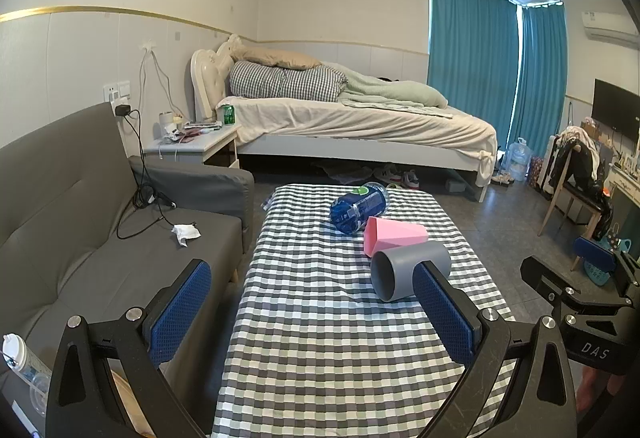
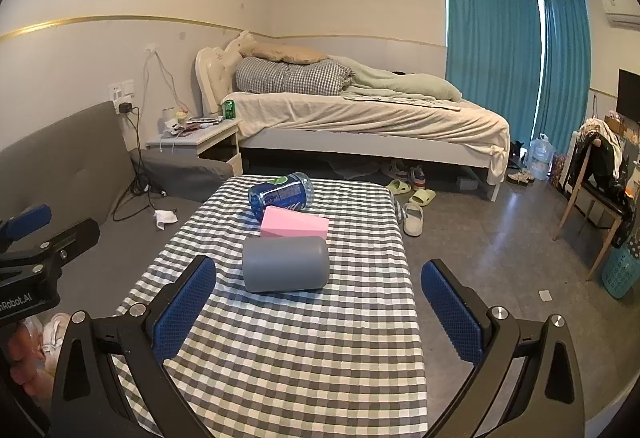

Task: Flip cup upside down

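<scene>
Grey cup (image 1: 408, 270) partly behind left hand-held gripper's pad (image 1: 444, 318).

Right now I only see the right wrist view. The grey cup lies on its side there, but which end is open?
Observer: The left wrist view looks into the grey cup. Its open mouth is the end toward the sofa.
Operator: Are the left tongs gripping it?
Observer: No. The left tongs are open with nothing between them. One blue pad only overlaps the cup in the picture.
Operator: Anything else I miss?
Observer: A white-lidded bottle shows at that view's lower left edge.
</scene>
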A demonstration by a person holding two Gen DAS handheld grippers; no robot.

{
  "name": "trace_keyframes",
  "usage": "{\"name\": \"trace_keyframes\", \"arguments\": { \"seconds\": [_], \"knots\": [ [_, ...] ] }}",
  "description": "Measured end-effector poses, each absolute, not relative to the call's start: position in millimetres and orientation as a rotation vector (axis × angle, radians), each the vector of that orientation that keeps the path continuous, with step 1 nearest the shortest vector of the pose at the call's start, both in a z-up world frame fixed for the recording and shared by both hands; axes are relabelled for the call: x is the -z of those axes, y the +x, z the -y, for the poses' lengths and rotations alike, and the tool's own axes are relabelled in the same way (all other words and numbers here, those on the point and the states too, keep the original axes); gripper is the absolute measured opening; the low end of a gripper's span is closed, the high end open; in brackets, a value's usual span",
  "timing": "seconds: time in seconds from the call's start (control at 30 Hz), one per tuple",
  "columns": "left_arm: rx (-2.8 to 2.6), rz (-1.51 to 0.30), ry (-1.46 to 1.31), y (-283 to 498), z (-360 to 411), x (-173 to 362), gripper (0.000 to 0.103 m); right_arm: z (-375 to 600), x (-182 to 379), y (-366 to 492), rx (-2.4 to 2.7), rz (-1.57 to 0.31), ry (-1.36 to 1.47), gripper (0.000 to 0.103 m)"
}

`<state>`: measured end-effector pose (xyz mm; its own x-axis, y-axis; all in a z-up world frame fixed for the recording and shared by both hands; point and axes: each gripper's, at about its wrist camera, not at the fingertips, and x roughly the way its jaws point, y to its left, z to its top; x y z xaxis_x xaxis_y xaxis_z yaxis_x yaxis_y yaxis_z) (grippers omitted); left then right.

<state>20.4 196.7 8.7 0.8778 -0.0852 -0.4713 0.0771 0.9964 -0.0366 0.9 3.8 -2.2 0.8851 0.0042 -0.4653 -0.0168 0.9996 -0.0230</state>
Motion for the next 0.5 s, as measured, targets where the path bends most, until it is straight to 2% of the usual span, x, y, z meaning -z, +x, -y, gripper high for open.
{"name": "trace_keyframes", "arguments": {
  "seconds": [0.5],
  "knots": [
    [0.085, -0.492, -0.018, 19.9, -197.9, -9.1, 0.103, -4.2, 3.8, 1.6, -0.009, -0.486, -0.026, 0.103]
  ]
}}
